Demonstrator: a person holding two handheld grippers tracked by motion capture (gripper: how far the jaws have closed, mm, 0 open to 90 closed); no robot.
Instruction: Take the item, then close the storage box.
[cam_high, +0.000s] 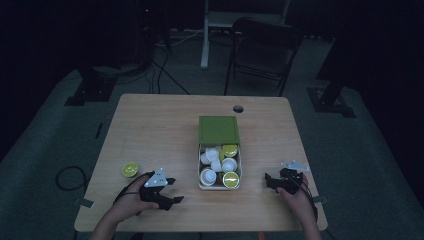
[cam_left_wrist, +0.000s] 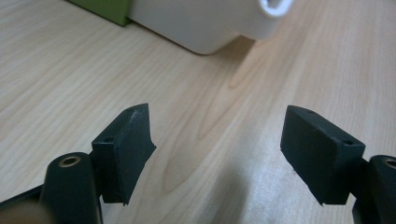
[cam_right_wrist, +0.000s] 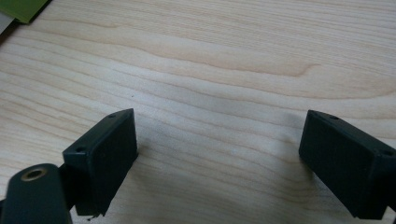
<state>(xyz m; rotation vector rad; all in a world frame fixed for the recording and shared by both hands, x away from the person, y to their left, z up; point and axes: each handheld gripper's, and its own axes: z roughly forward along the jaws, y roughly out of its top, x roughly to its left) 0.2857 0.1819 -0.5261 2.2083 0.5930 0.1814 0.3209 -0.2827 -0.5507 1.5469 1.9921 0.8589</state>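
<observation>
The left gripper (cam_high: 172, 191) lies low over the table (cam_high: 160, 130), the hand behind it near the front edge, jaws apart with only bare wood between them, aimed toward the white box (cam_high: 220, 186) of cups (cam_high: 208, 176). The right gripper (cam_high: 270, 182) rests right of the box, jaws wide apart and empty. A small green lid or cup (cam_high: 130, 169), hard to tell in the dim light, sits beside the left hand.

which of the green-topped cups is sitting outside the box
The lone cup on the bare table, just beyond the left gripper. The other green-topped cups lie inside the white box with the white ones.
</observation>
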